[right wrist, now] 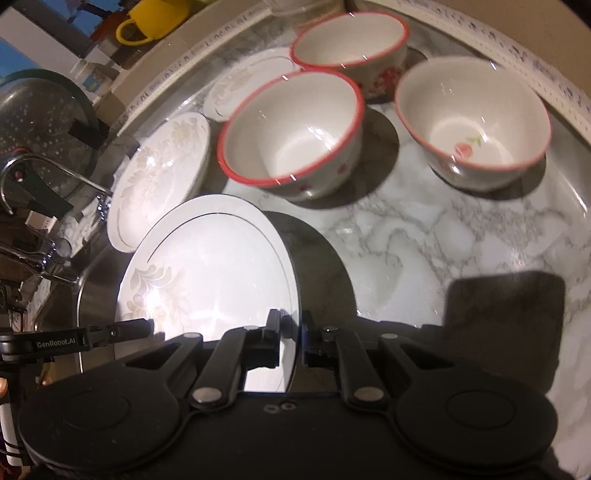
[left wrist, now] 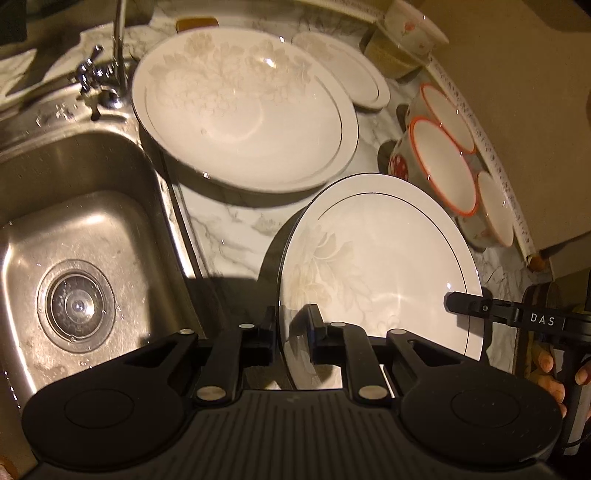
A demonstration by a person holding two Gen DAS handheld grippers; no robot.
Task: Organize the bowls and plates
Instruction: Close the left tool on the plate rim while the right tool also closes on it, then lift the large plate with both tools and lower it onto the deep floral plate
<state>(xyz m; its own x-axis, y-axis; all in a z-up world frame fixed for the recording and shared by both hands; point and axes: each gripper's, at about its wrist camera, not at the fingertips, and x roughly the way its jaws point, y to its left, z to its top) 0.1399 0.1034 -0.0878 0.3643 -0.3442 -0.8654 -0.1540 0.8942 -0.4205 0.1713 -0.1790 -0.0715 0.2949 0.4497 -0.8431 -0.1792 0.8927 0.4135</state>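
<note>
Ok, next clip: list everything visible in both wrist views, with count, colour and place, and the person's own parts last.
held plate: 1, white with pale floral print and a thin dark rim line, above the counter, gripped at opposite edges by both grippers
large plate: 1, white floral, on the counter beside the sink
small plate: 1, white floral, behind the large plate
bowls: 3, white inside with red rims, on the counter near the back wall
counter: 1, white-grey marble
sink: 1, steel, left of the counter
faucet: 1, chrome, behind the sink
yellow mug: 1, on the far ledge
colander: 1, metal, far left
left gripper: black, shut on the plate
right gripper: black, shut on the plate
</note>
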